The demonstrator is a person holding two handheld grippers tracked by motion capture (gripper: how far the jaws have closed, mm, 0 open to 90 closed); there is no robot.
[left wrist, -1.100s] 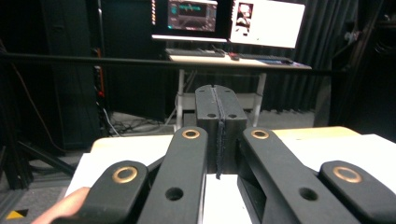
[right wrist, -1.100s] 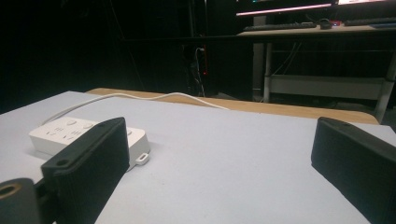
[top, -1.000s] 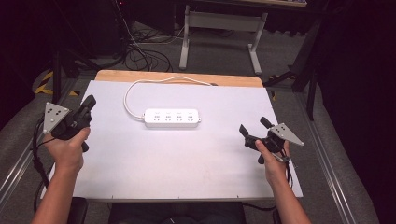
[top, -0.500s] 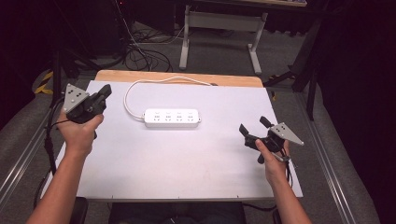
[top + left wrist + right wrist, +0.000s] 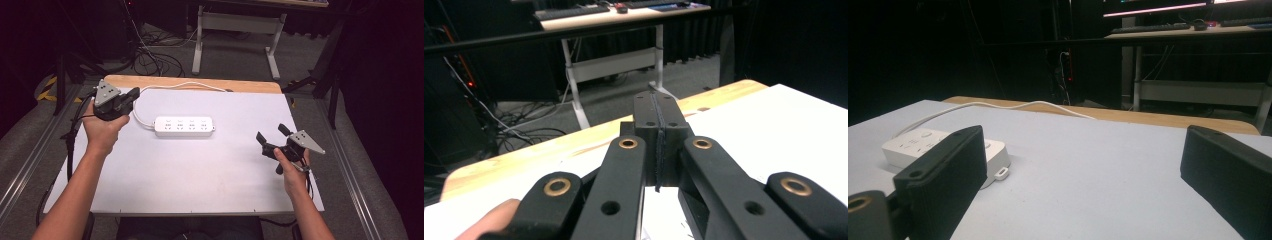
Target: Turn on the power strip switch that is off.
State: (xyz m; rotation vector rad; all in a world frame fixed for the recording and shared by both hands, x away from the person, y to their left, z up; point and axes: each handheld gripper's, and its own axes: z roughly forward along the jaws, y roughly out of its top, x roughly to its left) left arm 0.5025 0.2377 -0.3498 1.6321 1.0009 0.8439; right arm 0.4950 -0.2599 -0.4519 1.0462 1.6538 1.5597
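Power strip [image 5: 184, 127] lies flat on my white table [image 5: 200, 175], toward the far side, its long axis running left to right, with the cord [image 5: 175, 86] leaving its left end and curving along the far edge. My left gripper [image 5: 131, 96] hovers just beside that left end, jaws pressed together on nothing. My right gripper [image 5: 272, 137] sits well apart to the right, jaws spread wide, pointing toward the strip.
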